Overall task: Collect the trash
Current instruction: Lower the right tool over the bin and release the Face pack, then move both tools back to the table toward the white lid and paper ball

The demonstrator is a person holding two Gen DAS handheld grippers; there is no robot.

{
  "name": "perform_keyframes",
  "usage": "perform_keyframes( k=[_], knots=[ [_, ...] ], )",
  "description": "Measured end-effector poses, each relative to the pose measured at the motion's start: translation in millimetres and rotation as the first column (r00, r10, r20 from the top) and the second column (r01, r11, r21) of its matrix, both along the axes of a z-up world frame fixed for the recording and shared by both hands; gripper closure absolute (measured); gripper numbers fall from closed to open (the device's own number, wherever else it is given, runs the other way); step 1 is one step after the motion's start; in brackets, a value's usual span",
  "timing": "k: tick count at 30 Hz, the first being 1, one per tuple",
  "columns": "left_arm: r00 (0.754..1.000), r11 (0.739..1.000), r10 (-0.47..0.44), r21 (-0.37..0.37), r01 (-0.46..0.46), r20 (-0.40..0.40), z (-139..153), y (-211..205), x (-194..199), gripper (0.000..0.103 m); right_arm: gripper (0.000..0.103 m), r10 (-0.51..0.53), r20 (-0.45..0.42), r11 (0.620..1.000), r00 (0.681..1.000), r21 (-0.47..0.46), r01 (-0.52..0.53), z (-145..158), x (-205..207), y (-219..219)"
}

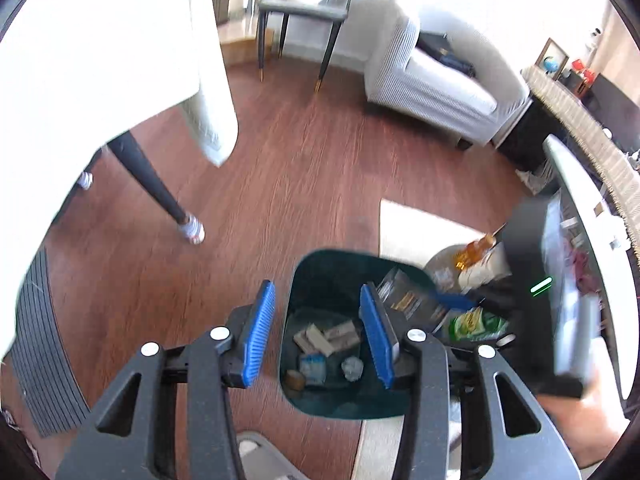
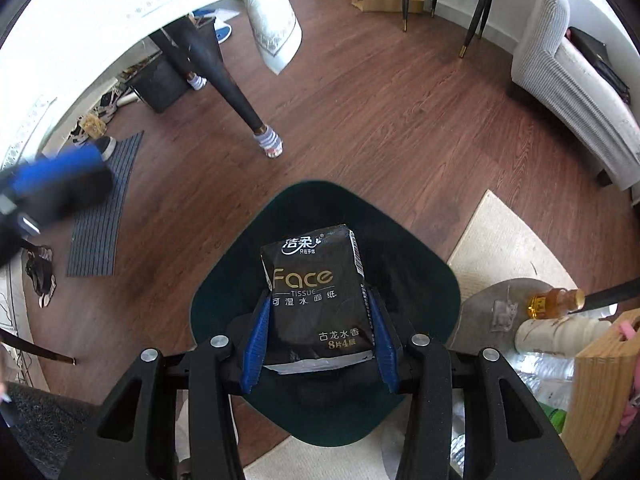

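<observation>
A dark green trash bin (image 1: 312, 280) stands on the wood floor, with several pieces of trash inside (image 1: 324, 340). My left gripper (image 1: 318, 328) is open and empty above the bin's left side. My right gripper (image 2: 320, 328) is shut on a black "Face" tissue pack (image 2: 316, 296) and holds it over the bin (image 2: 416, 280). The same pack (image 1: 408, 300) shows at the bin's right rim in the left wrist view. The left gripper appears blurred at the left edge of the right wrist view (image 2: 56, 184).
A small round table (image 2: 500, 308) with an amber bottle (image 2: 552, 302) and a white bottle (image 2: 560, 330) stands right of the bin. A cream rug (image 2: 504, 236), a grey doormat (image 2: 100, 208), a dining table leg (image 2: 236, 88) and a white sofa (image 1: 432, 84) surround the spot.
</observation>
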State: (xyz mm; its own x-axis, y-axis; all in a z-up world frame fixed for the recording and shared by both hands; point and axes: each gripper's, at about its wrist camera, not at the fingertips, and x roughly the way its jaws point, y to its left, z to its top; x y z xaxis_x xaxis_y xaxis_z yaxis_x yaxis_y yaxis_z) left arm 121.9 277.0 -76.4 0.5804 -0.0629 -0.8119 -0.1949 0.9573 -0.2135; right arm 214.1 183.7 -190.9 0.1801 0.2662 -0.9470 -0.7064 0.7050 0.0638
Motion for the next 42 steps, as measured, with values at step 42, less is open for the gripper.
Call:
perform_keyframes(
  k=[42],
  knots=[
    [0.944,0.999,0.039,0.006,-0.043,0.327,156.2,-59.2,0.6,0.069,0.058,0.126,0.149,0.972,0.981,0.179,-0.152,93.2,-47.2,-47.7]
  ],
)
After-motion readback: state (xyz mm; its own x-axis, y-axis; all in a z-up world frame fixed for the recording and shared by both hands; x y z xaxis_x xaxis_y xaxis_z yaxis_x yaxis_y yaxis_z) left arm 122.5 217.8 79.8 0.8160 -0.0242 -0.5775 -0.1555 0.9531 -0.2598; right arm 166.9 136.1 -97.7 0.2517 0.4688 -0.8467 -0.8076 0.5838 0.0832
